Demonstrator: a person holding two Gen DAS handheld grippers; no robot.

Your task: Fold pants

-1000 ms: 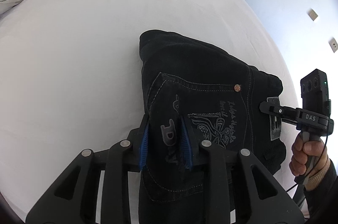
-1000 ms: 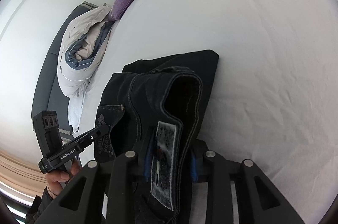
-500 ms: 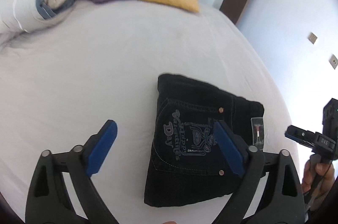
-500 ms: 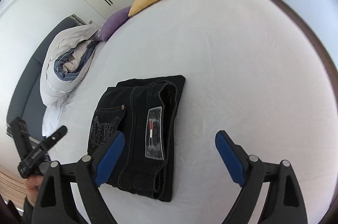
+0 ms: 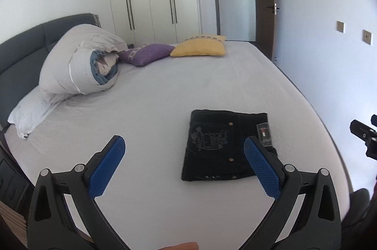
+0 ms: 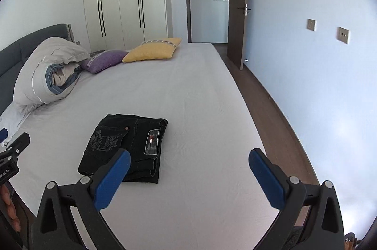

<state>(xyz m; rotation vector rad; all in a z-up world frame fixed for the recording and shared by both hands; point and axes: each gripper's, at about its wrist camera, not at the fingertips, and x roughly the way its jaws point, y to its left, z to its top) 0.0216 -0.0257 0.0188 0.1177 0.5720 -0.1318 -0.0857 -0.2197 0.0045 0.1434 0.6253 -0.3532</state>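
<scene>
Pants (image 5: 226, 146) lie folded on bed (image 5: 165, 96), ahead between both grippers, left gripper (image 5: 186, 165) and right gripper (image 6: 188, 177) fingers spread apart, empty.

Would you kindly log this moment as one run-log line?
pants: folded, flat on bed | left tool: open, clear | right tool: open, clear

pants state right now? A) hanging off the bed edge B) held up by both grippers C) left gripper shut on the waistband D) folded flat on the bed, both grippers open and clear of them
D: the black pants lie folded in a compact rectangle on the bed sheet, while the left gripper and right gripper both stand wide open, holding nothing.
</scene>
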